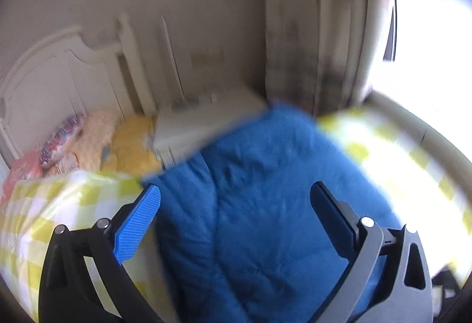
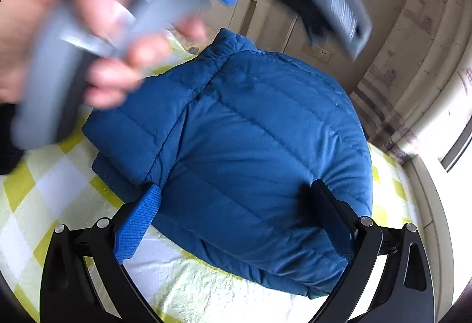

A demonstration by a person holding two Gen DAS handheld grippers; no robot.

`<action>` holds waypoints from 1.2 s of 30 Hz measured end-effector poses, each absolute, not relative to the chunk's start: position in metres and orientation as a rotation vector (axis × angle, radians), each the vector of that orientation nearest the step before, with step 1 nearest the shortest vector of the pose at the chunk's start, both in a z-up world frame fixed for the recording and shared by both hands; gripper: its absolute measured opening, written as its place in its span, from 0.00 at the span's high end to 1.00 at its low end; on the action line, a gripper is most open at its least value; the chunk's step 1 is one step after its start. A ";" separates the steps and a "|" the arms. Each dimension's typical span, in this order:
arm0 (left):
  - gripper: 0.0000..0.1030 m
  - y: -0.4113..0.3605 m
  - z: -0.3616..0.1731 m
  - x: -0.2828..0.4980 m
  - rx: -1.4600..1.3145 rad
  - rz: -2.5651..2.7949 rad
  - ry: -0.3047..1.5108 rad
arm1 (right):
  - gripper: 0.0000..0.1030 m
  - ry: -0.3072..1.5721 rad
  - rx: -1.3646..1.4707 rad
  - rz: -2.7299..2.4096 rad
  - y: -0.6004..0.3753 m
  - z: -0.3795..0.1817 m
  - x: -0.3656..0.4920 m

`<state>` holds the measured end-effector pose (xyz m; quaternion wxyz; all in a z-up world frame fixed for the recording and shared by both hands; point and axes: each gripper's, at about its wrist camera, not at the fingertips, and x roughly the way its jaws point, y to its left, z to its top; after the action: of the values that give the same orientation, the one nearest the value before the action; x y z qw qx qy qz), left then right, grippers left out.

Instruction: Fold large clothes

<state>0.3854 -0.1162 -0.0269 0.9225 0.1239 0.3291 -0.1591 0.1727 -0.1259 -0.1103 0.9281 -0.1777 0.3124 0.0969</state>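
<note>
A blue quilted puffer jacket (image 2: 253, 152) lies folded into a thick bundle on a yellow-and-white checked bed sheet (image 2: 53, 184). In the right wrist view my right gripper (image 2: 236, 190) hovers over the near part of the bundle. Its jaws stand wide and touch nothing. The left wrist view is blurred. There my left gripper (image 1: 236, 193) is open above the same jacket (image 1: 265, 190), with nothing between its pads. At the upper left of the right wrist view, a person's hand (image 2: 97, 37) grips the grey handle of the left gripper, smeared by motion.
A white headboard (image 1: 59, 78) stands at the left, with a pile of yellow, peach and floral bedding (image 1: 97, 140) below it. A white bedside cabinet (image 1: 203, 119) stands behind the jacket. A curtain (image 1: 309, 37) and a bright window (image 1: 427, 42) are at the right.
</note>
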 end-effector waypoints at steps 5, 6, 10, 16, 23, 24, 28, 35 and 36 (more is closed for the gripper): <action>0.02 -0.100 -0.058 0.391 0.190 -0.338 0.683 | 0.07 0.635 -0.459 0.189 -0.125 -0.108 0.146; 0.02 -0.095 -0.054 0.385 0.202 -0.319 0.675 | 0.07 0.634 -0.433 0.213 -0.130 -0.102 0.139; 0.02 -0.065 -0.016 0.337 0.222 -0.226 0.552 | 0.07 0.565 -0.255 0.227 -0.165 -0.068 0.109; 0.02 -0.034 0.039 0.253 0.208 -0.172 0.416 | 0.04 0.448 0.007 0.115 -0.221 -0.010 0.075; 0.02 -0.021 0.071 0.177 0.185 -0.094 0.338 | 0.04 0.383 -0.018 0.048 -0.210 0.031 0.036; 0.02 -0.020 0.073 0.171 0.177 -0.100 0.334 | 0.04 0.374 -0.028 0.047 -0.204 0.033 0.027; 0.02 -0.014 0.078 0.144 0.148 -0.102 0.306 | 0.04 0.346 -0.064 0.043 -0.197 0.039 0.016; 0.02 -0.009 0.079 0.128 0.134 -0.094 0.292 | 0.04 0.336 -0.077 0.047 -0.189 0.044 0.008; 0.02 -0.009 0.078 0.127 0.133 -0.094 0.295 | 0.04 0.336 -0.078 0.049 -0.188 0.044 0.007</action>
<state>0.1272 -0.0089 0.0784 0.9859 0.0663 0.1466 -0.0465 0.0074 -0.1883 0.0438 0.9848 -0.0390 0.1673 0.0244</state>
